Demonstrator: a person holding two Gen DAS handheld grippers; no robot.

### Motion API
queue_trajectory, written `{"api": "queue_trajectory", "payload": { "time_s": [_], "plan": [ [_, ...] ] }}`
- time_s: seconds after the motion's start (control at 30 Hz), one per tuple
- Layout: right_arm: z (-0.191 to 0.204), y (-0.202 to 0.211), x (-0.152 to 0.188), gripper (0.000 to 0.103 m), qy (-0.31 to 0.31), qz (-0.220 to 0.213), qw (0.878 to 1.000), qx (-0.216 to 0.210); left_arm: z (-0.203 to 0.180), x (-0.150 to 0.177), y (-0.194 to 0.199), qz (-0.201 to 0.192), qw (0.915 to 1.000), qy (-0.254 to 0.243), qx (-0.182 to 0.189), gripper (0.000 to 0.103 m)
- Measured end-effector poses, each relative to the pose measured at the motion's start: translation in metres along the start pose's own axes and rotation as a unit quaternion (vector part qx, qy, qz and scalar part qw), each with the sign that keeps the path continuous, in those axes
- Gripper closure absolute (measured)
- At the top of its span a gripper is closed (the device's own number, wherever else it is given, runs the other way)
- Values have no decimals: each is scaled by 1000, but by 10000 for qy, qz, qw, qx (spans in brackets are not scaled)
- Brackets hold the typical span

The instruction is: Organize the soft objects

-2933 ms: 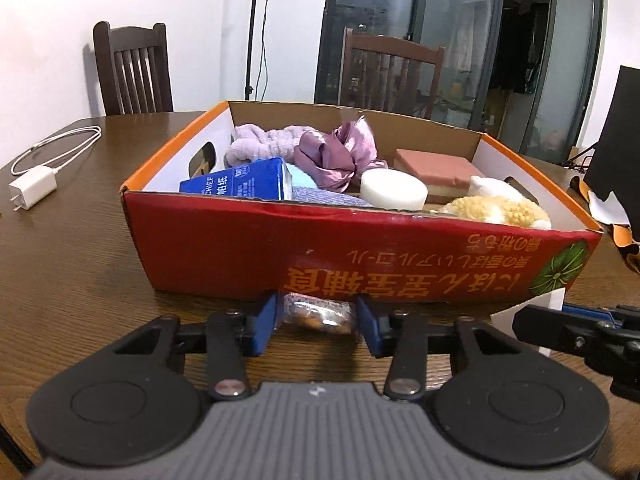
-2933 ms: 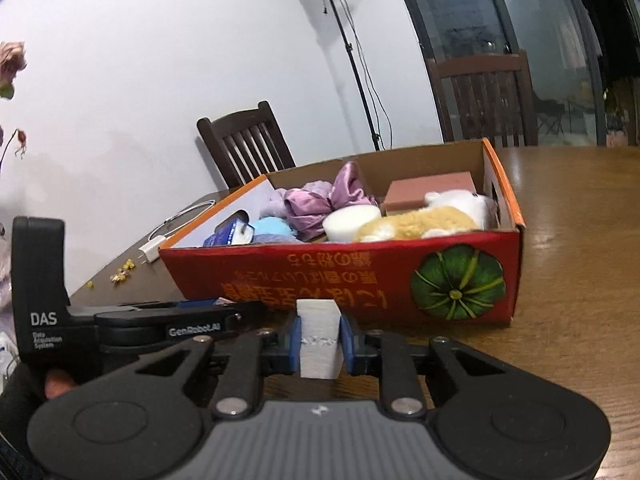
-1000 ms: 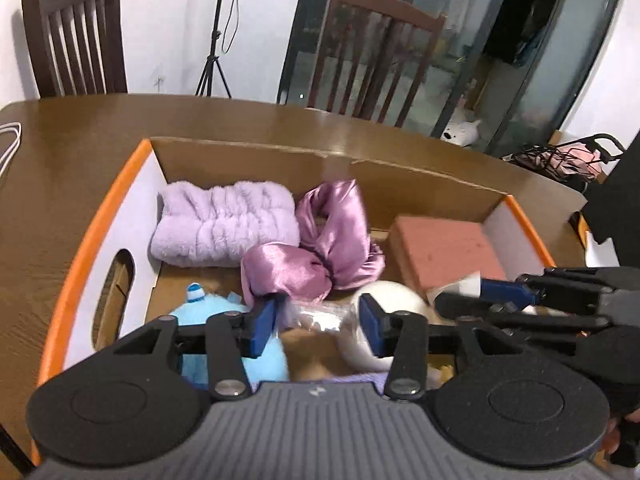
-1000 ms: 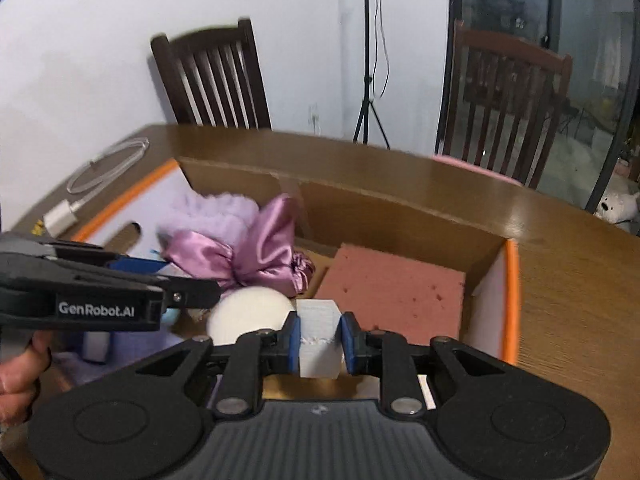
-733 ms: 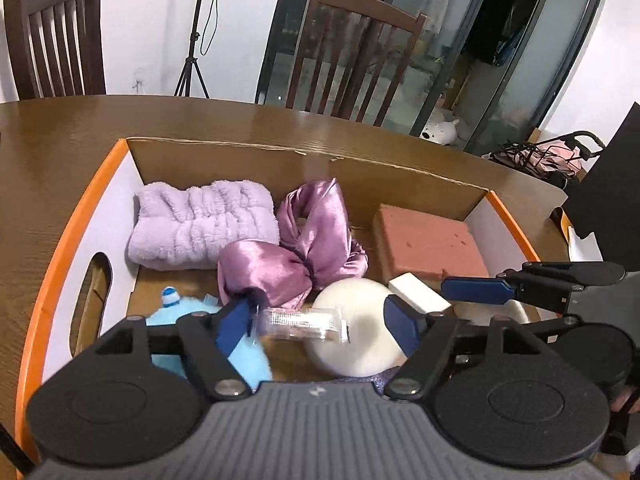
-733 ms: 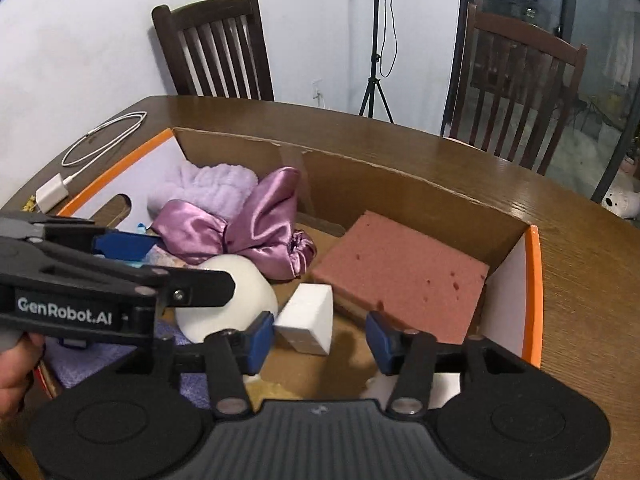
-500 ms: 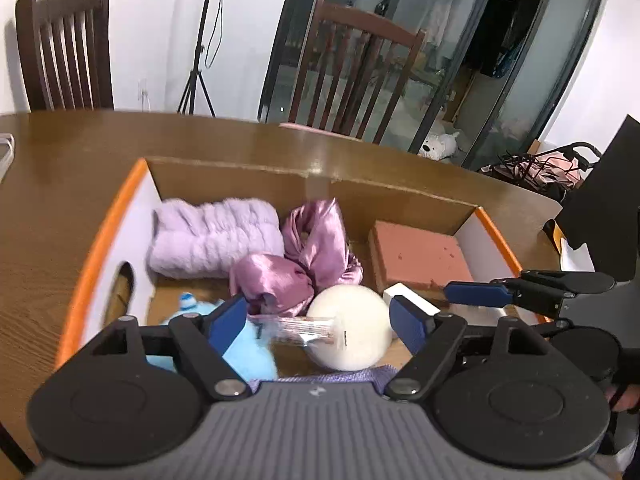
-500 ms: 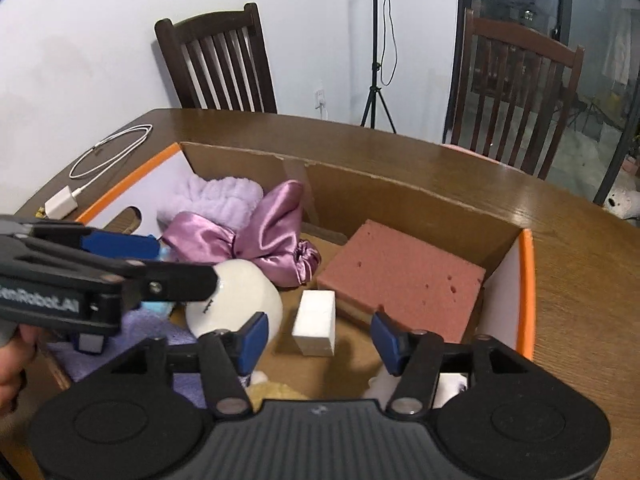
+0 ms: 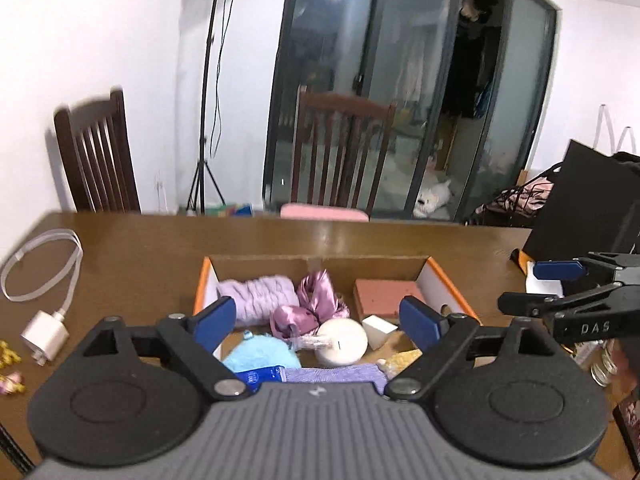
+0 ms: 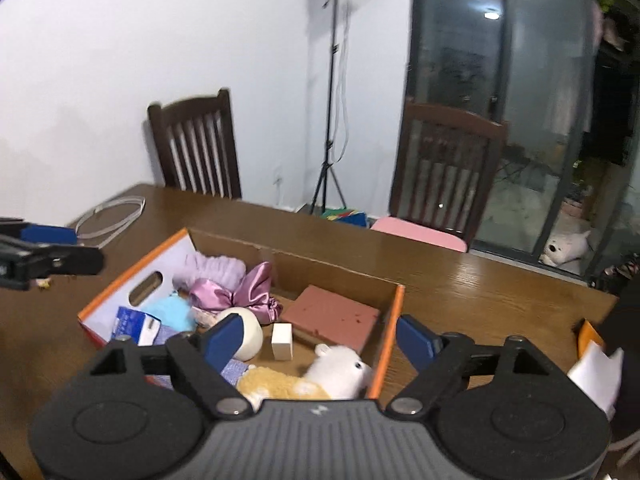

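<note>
An open cardboard box (image 9: 444, 285) (image 10: 390, 316) with orange rims sits on the wooden table. Inside lie a lilac fluffy band (image 9: 258, 292), a pink satin bow (image 9: 316, 304) (image 10: 244, 290), a pink sponge (image 9: 386, 294) (image 10: 332, 314), a white round pad (image 9: 342, 342) (image 10: 248, 330), a white block (image 9: 378, 330) (image 10: 281, 341), a clear packet (image 9: 310, 342), a blue plush (image 9: 262, 354) and a white and yellow plush (image 10: 320, 376). My left gripper (image 9: 316, 320) and my right gripper (image 10: 318, 338) are both open and empty, raised above the box.
A white charger with cable (image 9: 44, 334) lies on the table to the left. Two dark wooden chairs (image 9: 340, 152) (image 9: 96, 152) and a light stand (image 9: 208, 80) stand behind the table. A black object (image 9: 592, 208) stands at the right edge.
Both grippers opened and let go: the clear packet and the white block now lie in the box. Both grippers have since risen and pulled back from the box.
</note>
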State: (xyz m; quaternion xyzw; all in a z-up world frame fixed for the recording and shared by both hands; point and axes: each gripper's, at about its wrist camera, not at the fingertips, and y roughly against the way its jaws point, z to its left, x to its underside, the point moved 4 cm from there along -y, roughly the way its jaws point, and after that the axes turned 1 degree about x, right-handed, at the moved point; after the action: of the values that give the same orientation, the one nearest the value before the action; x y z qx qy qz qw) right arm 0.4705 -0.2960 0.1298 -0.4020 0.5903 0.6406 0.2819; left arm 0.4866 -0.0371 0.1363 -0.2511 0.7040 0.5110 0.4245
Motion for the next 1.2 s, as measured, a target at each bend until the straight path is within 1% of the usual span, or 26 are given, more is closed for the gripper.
{"api": "queue_trajectory", "payload": {
  "time_s": [0.13, 0.17, 0.2, 0.23, 0.3, 0.4, 0.47, 0.5, 0.6, 0.7, 0.87, 0.97, 1.07, 1.2],
  "plan": [
    [-2, 31, 9, 20, -122, -190, 9997, 37, -13, 6, 28, -231, 9996, -173, -78, 9],
    [-1, 39, 11, 20, -156, -260, 9995, 40, -17, 9, 34, -320, 9992, -213, -119, 8],
    [1, 45, 14, 20, -196, -345, 9992, 45, -19, 12, 39, -435, 9986, -234, -173, 5],
    [3, 52, 17, 19, -252, -465, 9986, 67, -21, 16, 46, -601, 9976, -231, -257, 3],
    [5, 64, 24, 13, -365, -794, 9960, 166, -22, 24, 56, -901, 9947, -172, -456, 0],
    [11, 82, 40, 6, -555, -1423, 9877, 336, -22, 40, 68, -1127, 9911, -115, -696, 0],
    [15, 92, 53, 2, -564, -1789, 9815, 389, -24, 49, 77, -1449, 9861, -124, -801, 0],
    [17, 97, 60, 0, -562, -1976, 9777, 433, -26, 54, 82, -1629, 9826, -158, -881, 0],
    [21, 109, 77, 0, -633, -2334, 9690, 510, -31, 65, 93, -1911, 9763, -244, -989, 0],
    [25, 117, 91, 0, -731, -2450, 9655, 497, -37, 76, 100, -1914, 9754, -299, -1049, 0],
    [30, 134, 111, 0, -817, -2520, 9624, 601, -46, 95, 113, -1911, 9757, -331, -1016, 0],
    [34, 145, 123, 0, -872, -2533, 9617, 575, -51, 105, 124, -1982, 9744, -392, -989, 0],
    [42, 156, 134, 0, -813, -2533, 9619, 638, -53, 114, 136, -2008, 9742, -366, -961, 0],
    [60, 178, 149, 0, -612, -2513, 9636, 670, -56, 134, 164, -2022, 9744, -309, -937, 0]
  ]
}}
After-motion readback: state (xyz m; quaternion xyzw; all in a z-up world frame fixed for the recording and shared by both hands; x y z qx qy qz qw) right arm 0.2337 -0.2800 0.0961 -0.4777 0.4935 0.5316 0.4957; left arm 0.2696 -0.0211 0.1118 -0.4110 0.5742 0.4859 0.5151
